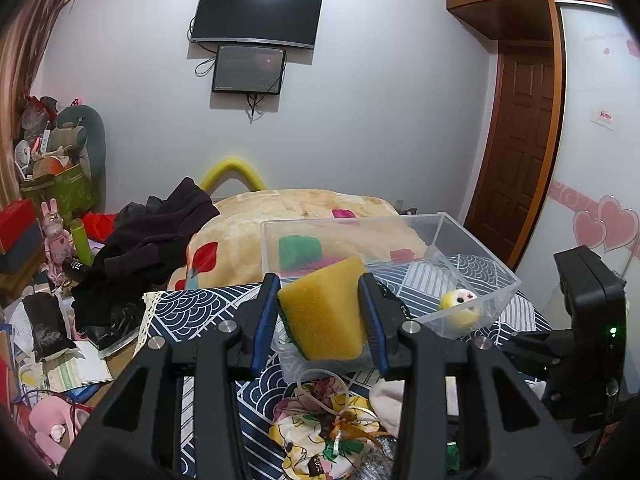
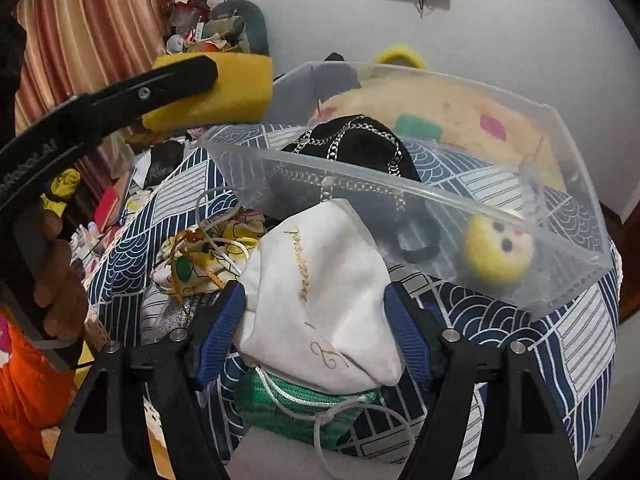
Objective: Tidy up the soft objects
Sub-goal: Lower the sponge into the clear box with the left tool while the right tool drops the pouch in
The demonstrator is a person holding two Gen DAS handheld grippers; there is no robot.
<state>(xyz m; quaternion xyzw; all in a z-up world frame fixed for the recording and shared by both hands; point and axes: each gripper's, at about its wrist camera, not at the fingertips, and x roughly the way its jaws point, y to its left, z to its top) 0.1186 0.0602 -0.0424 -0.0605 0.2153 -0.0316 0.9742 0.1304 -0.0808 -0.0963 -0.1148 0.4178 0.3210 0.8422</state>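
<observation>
Firstly, left gripper [image 1: 322,312]: fingers [image 1: 262,316] pressed in on a yellow sponge [image 1: 324,308] with a green scouring side, held in the air just short of the near rim of the clear plastic bin [image 1: 480,264].

Right gripper [image 2: 316,320]: fingers [image 2: 224,320] closed against both sides of a white drawstring pouch [image 2: 320,292] with gold lettering, sitting over a green knitted pouch [image 2: 280,400] on the bed, close beside the bin's front wall.

Bin contents: yellow plush ball [image 2: 498,246] with a face; black velvet bag [image 2: 352,140] with silver chain.

Unsorted beside the bin on the blue-and-white patterned bedspread [image 2: 580,340]: floral drawstring pouch [image 2: 196,260].

Handling, by judgement: carry sponge forward over the rim before release, low enough not to bounce out; ease grip gently, foam likely to spring back. Lift white pouch clear of the green one's cord, possibly tangled, before moving to the bin.

View differences: black bag seen only from the right wrist, hidden behind the sponge in the left; right wrist also gives the left gripper side-on with the person's hand [image 2: 56,280] on its handle. Left wrist alone gives the wall-mounted TV [image 1: 256,14], door, and dark clothing [image 1: 156,240] heaped on the bed.
</observation>
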